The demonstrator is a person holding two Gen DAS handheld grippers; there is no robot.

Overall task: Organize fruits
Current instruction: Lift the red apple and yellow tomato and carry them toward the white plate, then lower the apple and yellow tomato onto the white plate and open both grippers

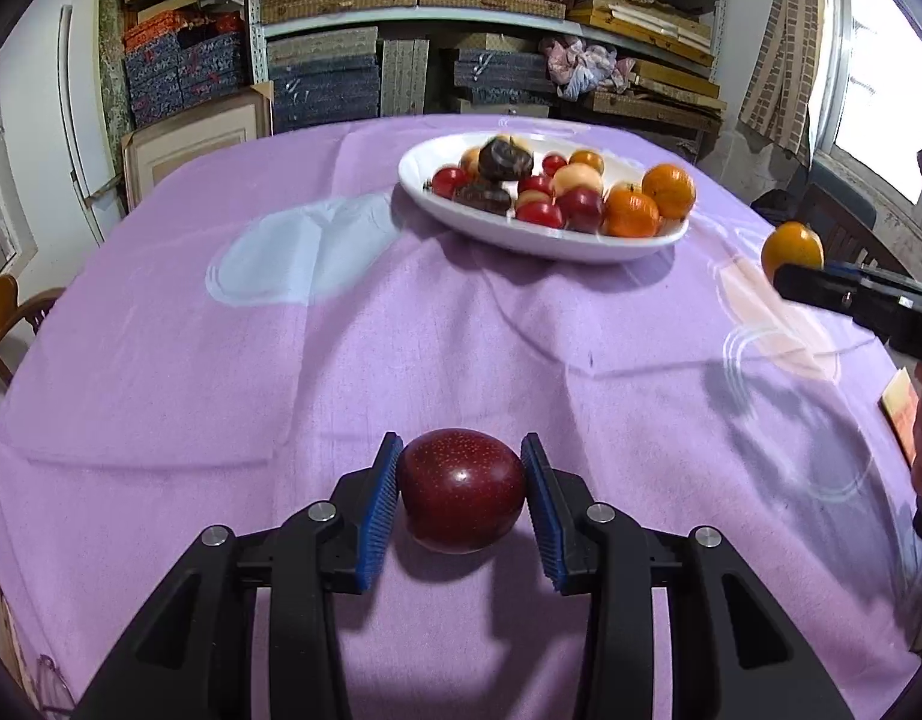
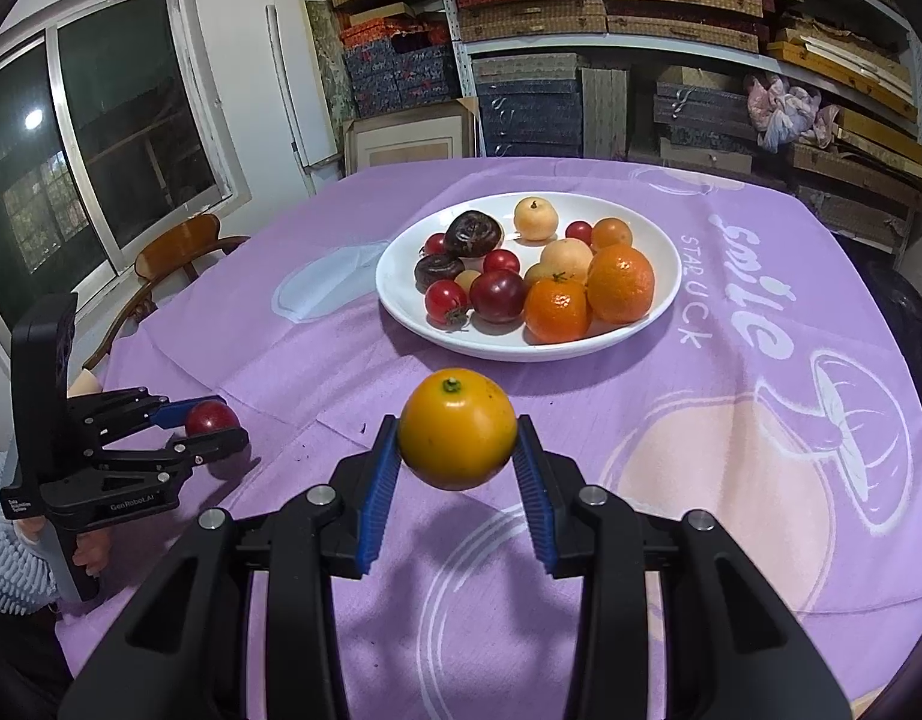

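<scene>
My left gripper (image 1: 461, 480) is shut on a dark red plum (image 1: 461, 489) low over the purple tablecloth (image 1: 281, 360); the pair also shows at the left of the right wrist view, the plum (image 2: 210, 417) between its fingers. My right gripper (image 2: 457, 450) is shut on a yellow-orange fruit (image 2: 457, 427) and holds it above the cloth in front of the white plate (image 2: 659, 240). That fruit (image 1: 792, 249) shows at the right edge of the left wrist view. The plate (image 1: 422, 159) holds several oranges, red tomatoes, pale pears and dark fruits.
A wooden chair (image 2: 179, 258) stands at the table's left side by a window. Shelves of stacked boxes (image 2: 581, 30) rise behind the table. The plate sits at the table's far middle.
</scene>
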